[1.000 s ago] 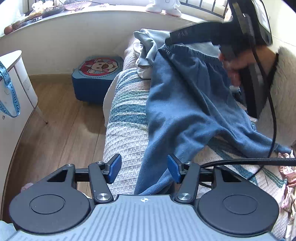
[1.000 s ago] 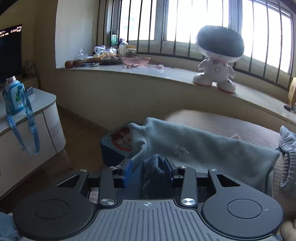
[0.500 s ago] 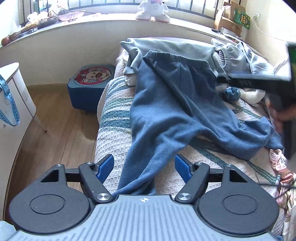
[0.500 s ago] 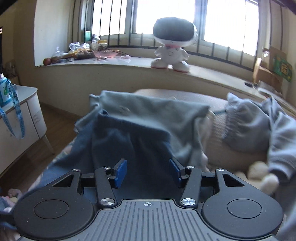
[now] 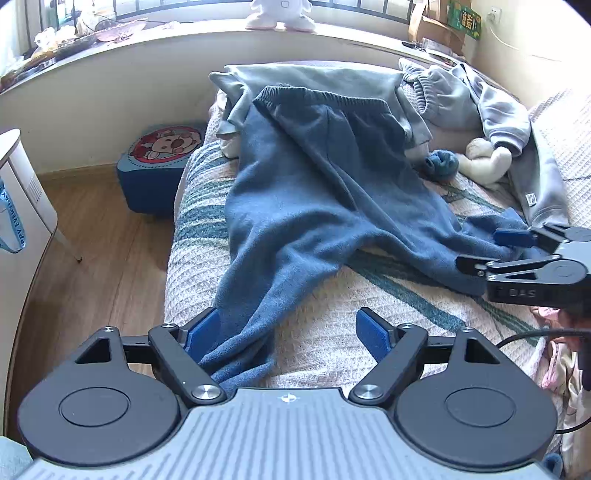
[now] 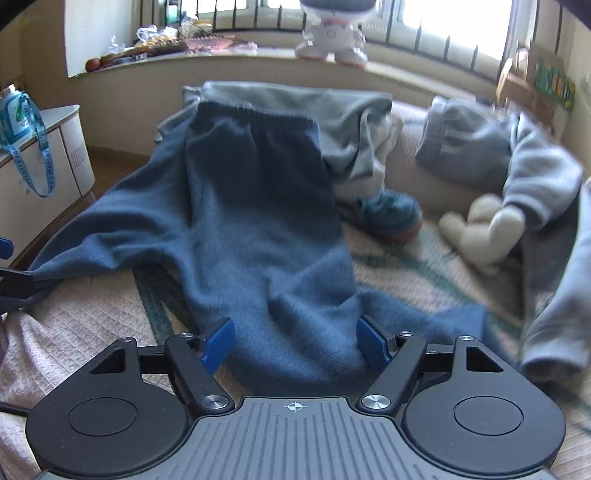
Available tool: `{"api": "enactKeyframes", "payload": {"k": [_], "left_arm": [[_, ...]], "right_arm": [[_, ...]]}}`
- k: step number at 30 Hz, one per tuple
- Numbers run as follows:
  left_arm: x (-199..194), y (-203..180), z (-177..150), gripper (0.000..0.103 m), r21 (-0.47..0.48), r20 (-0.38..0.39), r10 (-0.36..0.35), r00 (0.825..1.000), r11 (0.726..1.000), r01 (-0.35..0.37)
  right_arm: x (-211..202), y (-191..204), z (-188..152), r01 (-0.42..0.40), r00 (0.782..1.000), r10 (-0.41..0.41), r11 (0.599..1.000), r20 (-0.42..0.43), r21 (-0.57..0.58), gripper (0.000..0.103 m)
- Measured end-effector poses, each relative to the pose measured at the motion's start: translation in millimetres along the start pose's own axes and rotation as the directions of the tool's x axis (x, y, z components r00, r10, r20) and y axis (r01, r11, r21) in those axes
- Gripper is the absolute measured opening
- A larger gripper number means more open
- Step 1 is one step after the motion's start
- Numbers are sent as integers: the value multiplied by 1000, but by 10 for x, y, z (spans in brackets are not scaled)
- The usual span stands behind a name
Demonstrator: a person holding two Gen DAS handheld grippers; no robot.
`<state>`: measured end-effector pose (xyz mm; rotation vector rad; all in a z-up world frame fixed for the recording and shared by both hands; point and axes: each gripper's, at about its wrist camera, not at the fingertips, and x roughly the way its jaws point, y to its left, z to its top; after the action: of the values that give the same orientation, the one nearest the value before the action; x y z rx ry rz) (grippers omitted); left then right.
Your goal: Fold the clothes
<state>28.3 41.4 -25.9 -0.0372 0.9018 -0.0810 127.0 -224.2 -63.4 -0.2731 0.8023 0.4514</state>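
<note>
Left wrist view: blue trousers [image 5: 317,206] spread flat on the bed [image 5: 332,332], waistband by the window, legs splayed toward both tools. Left tool [image 5: 288,332] opening, one cuff loose between its pads; right tool [image 6: 295,345] opening over the other leg — laying-out done. Next: pinching one leg, folding across onto the other.

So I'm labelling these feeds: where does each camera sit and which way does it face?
Left wrist: on the left gripper, at the bed's foot, facing the window along the blue trousers; right gripper at right.
Right wrist: on the right gripper, facing the window over the trousers; left gripper's tip at the left edge.
Shared: trousers, toy robot, plush.
</note>
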Motion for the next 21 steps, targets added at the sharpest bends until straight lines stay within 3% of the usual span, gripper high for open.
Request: {"api": "enactKeyframes", "payload": {"k": [9,17,21], "left_arm": [[59,6,-47,82,5,-34,2,999,1000,-2],[44,7,-59,82,2,-28,-3,1000,1000,3],[22,24,-64,82,-5,-23,-4,1000,1000,4]], "right_arm": [[226,-23,-97,-14,999,17,995,-28,100,71],[163,50,-63,-41,999,43,996,-29,76,15],[-6,105,-7,-72,997,73,995,-4,68,8]]}}
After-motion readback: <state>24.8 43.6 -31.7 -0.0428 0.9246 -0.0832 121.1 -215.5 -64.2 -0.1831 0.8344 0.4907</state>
